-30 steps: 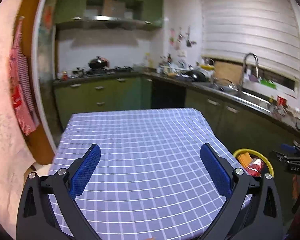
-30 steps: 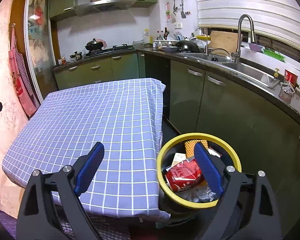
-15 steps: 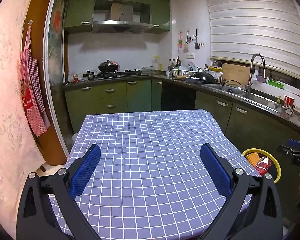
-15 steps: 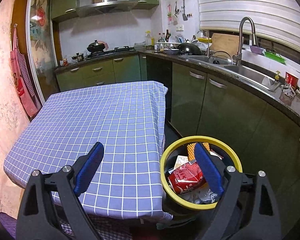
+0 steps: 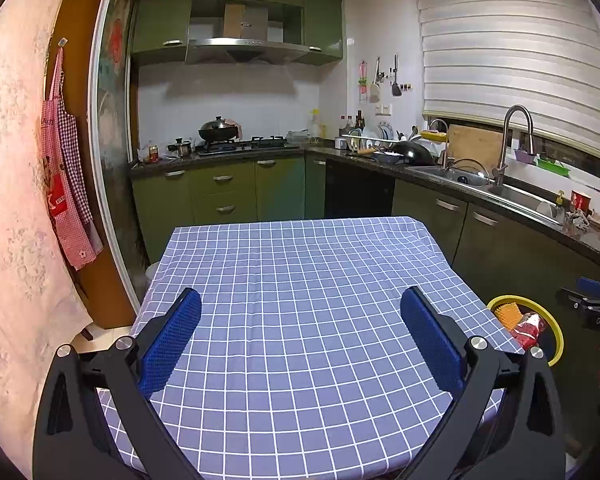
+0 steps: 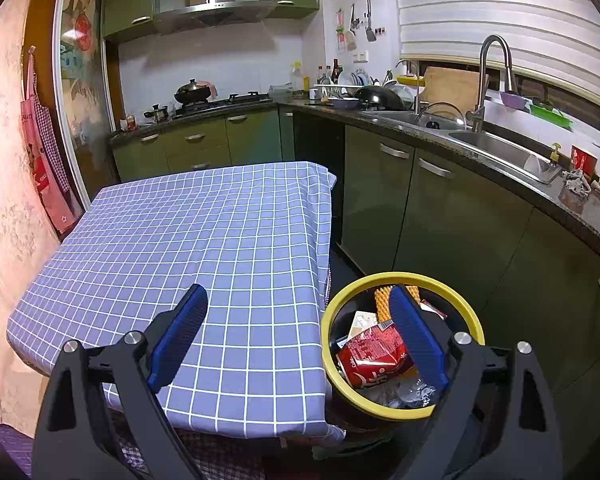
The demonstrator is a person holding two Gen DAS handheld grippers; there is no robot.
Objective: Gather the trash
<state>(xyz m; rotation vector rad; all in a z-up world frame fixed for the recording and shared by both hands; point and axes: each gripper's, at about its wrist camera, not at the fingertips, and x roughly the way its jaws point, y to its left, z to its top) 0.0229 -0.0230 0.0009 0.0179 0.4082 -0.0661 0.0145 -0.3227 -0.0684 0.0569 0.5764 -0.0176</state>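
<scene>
Since a second ago your left gripper (image 5: 300,332) has tipped upward, so the hood and upper cabinets now fill the top of its view and the table (image 5: 300,280) sits lower between its fingers; your right gripper (image 6: 300,328) has shifted only slightly, with the bin (image 6: 404,278) a little lower in its frame. Both grippers are spread wide and hold nothing. Ahead of your left gripper, between its blue pads (image 5: 172,340), lies the checked cloth of the table, with nothing on it that you can see. Off to the right of its right finger, beside the table's edge, stands the bin (image 5: 554,340), yellow-rimmed, and past it you catch a bit of your right gripper (image 5: 596,308). From the right wrist, the left finger hangs over the near right part of the table (image 6: 204,240), and the right finger hangs over the bin's mouth. Inside the bin lie the trash: a crushed red can (image 6: 374,354) just left of that finger's pad, an orange ridged piece (image 6: 382,300) beyond it, pale paper (image 6: 360,320) and some clear plastic (image 6: 408,392) nearer you. Farther ahead and to the right runs the counter with the sink (image 6: 500,148) and tap (image 6: 496,76).
</scene>
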